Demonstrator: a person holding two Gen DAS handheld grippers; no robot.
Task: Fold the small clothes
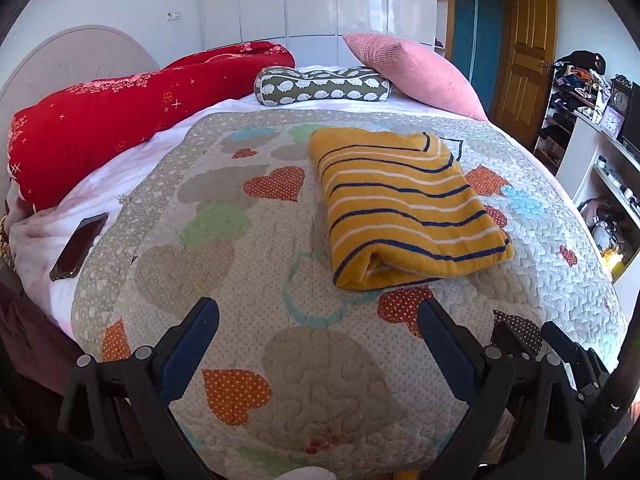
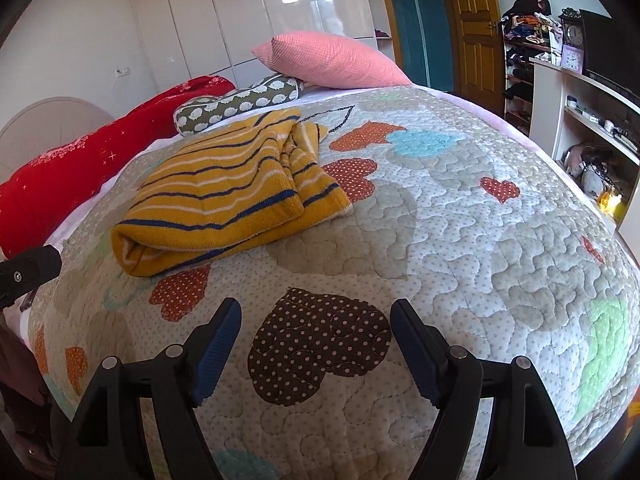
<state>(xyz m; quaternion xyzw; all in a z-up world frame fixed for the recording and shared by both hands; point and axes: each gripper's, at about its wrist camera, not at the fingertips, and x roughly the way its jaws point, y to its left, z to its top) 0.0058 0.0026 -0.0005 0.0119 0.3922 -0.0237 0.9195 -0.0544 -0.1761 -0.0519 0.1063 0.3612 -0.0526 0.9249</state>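
A small mustard-yellow knit garment with navy and white stripes [image 1: 404, 208] lies folded into a thick rectangle on the heart-patterned quilt [image 1: 248, 264]. It also shows in the right wrist view [image 2: 224, 196], ahead and to the left. My left gripper [image 1: 318, 312] is open and empty, held just short of the garment's near edge. My right gripper [image 2: 316, 314] is open and empty over a brown dotted heart, to the right of the garment. The right gripper also shows at the lower right of the left wrist view [image 1: 532, 336].
A dark phone [image 1: 78, 246] lies on the white sheet at the quilt's left edge. A red duvet [image 1: 120, 120], a patterned bolster [image 1: 324, 90] and a pink pillow [image 1: 416, 72] lie at the far side. White shelves [image 2: 592, 120] stand on the right.
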